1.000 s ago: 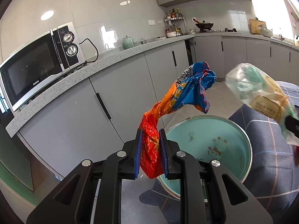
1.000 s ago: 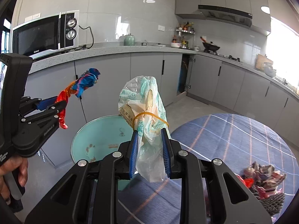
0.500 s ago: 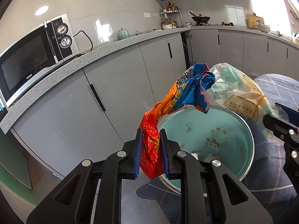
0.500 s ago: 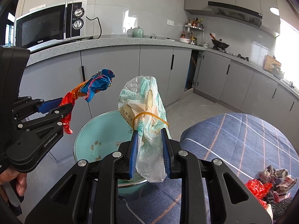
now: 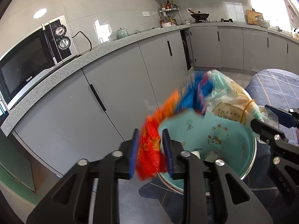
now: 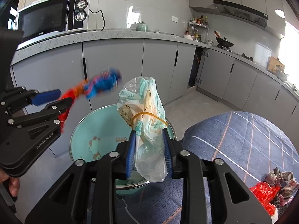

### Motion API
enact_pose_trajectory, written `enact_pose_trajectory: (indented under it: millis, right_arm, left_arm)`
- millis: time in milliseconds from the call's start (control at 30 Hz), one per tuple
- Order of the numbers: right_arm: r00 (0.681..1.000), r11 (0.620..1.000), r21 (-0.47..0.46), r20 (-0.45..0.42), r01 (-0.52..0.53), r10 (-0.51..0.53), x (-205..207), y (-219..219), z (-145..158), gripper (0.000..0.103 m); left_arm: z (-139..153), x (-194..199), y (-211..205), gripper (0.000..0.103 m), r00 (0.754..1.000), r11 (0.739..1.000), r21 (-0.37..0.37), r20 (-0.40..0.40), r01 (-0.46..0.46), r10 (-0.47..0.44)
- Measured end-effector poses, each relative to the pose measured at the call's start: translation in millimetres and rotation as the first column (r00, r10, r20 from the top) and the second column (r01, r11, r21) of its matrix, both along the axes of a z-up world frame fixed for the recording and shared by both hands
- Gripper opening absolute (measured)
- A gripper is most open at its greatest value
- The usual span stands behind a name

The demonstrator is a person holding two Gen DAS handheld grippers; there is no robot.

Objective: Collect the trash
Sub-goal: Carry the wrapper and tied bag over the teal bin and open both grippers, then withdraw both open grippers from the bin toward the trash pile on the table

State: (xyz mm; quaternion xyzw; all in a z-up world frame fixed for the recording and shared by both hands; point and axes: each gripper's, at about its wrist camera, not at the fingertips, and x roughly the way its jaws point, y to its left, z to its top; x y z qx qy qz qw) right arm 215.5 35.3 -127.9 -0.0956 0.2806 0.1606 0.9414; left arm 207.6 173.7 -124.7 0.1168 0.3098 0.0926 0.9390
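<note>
- Opening, my left gripper (image 5: 150, 154) has its blue pads spreading either side of an orange-red and blue snack wrapper (image 5: 149, 149); the wrapper is blurred, so I cannot tell whether the pads press on it.
- The wrapper's blue end leans toward the upper right of the left wrist frame, over the rim of a teal basin (image 5: 248, 145).
- Opening too, my right gripper (image 6: 149, 153) has a clear plastic bag (image 6: 147, 112) with a yellow rubber band around it between its pads; a gap shows on both sides of the bag's lower part.
- In the right wrist frame the bag stands upright at centre, above the near rim of the teal basin (image 6: 87, 123), which sits in the lower middle, at the edge of a blue checked cloth (image 6: 243, 140).
- Small scraps lie in the basin's bottom, seen in the left wrist frame.
- A heap of red and grey wrappers (image 6: 271, 186) lies on the cloth at lower right.
- A microwave (image 6: 52, 16) stands on the counter at upper left.
</note>
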Motion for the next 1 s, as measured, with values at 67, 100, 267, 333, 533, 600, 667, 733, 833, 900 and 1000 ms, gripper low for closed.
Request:
enact_pose_trajectory:
  millis: [67,100,267,333,533,600,667,733,833,900,1000]
  right_arm:
    - [1.000,1.000,0.004,-0.003,0.006,-0.006,2,-2,-2,0.044]
    - [1.000,1.000,0.005,-0.007,0.008,-0.008,3,-3,-3,0.045]
    - [0.999,1.000,0.002,-0.013,0.030,-0.029,3,-9,-7,0.047]
    - [0.999,0.999,0.006,-0.016,0.037,-0.037,3,-13,-7,0.048]
    - [0.997,0.997,0.002,-0.009,0.072,-0.072,-6,-25,-2,0.049]
    - [0.997,0.997,0.003,-0.002,0.083,-0.083,-11,-30,2,0.052]
    - [0.995,0.995,0.004,0.005,0.097,-0.097,-16,-36,7,0.052]
    - [0.995,0.995,0.003,0.013,0.104,-0.104,-23,-40,12,0.052]
    - [0.993,0.993,0.009,0.025,0.115,-0.115,-33,-48,19,0.053]
    - [0.991,0.992,0.006,0.034,0.128,-0.128,-39,-54,25,0.054]
    - [0.988,0.989,0.007,0.054,0.148,-0.148,-52,-68,34,0.056]
  left_arm:
    - [-1,0,-2,0.040,1.000,1.000,0.002,-0.006,0.012,-0.012]
    - [-1,0,-3,0.044,1.000,1.000,0.009,-0.005,0.012,-0.012]
    - [-3,-2,-6,0.051,1.000,1.000,0.012,-0.007,0.022,-0.022]
    - [-3,-2,-6,0.053,1.000,1.000,0.015,-0.004,0.019,-0.019]
    - [1,-6,-7,0.062,1.000,1.000,0.027,0.017,0.003,-0.003]
    - [2,-8,-10,0.062,1.000,1.000,0.028,0.022,0.010,-0.011]
    - [5,-12,-17,0.063,0.999,0.999,0.031,0.029,0.029,-0.030]
    - [8,-16,-25,0.064,0.998,0.998,0.034,0.035,0.049,-0.050]
    - [13,-24,-37,0.070,0.996,0.996,0.044,0.055,0.071,-0.074]
    - [17,-29,-44,0.073,0.994,0.995,0.045,0.064,0.084,-0.087]
    - [22,-38,-60,0.074,0.989,0.992,0.047,0.078,0.119,-0.122]
